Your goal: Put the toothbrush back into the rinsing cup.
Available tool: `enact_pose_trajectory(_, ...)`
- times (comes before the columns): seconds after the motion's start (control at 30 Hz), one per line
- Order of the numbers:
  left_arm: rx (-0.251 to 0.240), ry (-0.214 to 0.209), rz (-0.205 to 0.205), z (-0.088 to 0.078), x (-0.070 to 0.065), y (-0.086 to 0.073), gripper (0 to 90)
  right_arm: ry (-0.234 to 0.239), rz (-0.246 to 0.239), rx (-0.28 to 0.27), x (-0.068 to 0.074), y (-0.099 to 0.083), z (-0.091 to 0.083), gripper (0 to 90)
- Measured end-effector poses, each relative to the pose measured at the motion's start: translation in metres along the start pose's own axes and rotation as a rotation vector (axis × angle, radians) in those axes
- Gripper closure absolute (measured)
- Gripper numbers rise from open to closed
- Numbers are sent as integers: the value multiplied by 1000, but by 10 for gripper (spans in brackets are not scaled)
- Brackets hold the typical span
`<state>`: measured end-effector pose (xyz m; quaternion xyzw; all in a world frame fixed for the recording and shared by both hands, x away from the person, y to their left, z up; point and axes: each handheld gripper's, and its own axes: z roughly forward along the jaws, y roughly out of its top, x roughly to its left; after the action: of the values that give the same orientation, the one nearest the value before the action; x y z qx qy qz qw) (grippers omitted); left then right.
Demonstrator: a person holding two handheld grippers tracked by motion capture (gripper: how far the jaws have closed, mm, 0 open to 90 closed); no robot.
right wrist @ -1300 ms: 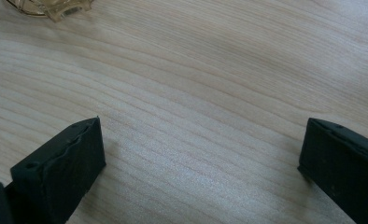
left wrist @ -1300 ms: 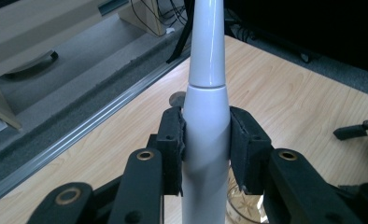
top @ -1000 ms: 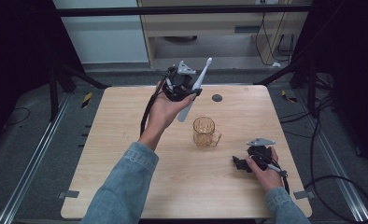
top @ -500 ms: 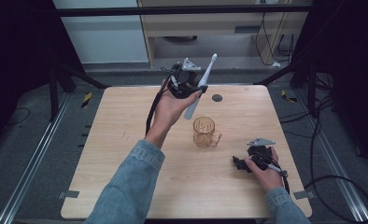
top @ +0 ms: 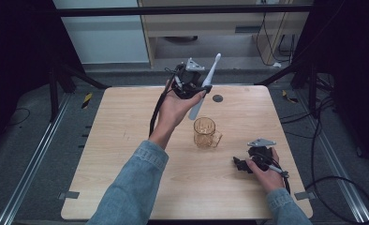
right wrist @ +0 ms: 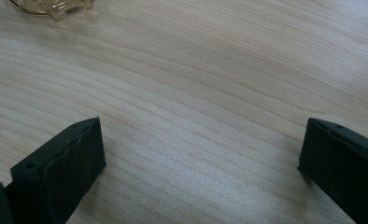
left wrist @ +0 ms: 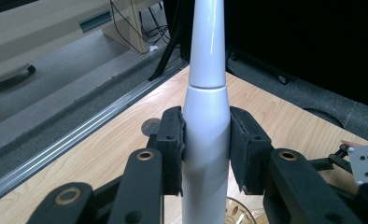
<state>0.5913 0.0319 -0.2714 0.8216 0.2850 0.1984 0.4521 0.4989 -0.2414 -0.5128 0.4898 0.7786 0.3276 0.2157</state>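
Note:
A white electric toothbrush (top: 205, 86) is held tilted in the air over the far middle of the table, head up and away. My left gripper (top: 197, 89) is shut on its body; in the left gripper view both pads clamp the white handle (left wrist: 206, 126). Below and nearer stands an amber glass mug (top: 205, 132), handle to the right; its rim (left wrist: 238, 215) peeks in under the toothbrush. My right gripper (top: 239, 165) rests low on the table at the near right, open, its fingers (right wrist: 60, 168) wide apart over bare wood. A corner of the mug (right wrist: 51, 8) shows at that view's top left.
A small dark round disc (top: 217, 98) lies on the wooden table (top: 117, 154) near its far edge. Beyond the far edge are a metal rail, a grey floor and cabinets. Cables trail on the floor at the right.
My left gripper has lifted the toothbrush a little higher and to the right, toward the mug's side. The right gripper has stayed put.

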Motion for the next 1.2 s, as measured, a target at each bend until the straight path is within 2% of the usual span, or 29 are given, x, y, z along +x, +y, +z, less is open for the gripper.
enact_pose_trajectory(0.7,-20,-10,4,3,-9,2,671,1,0,0,0,0,0,4)
enact_pose_trajectory(1.2,-25,-36,2,10,-18,2,671,1,0,0,0,0,0,4)
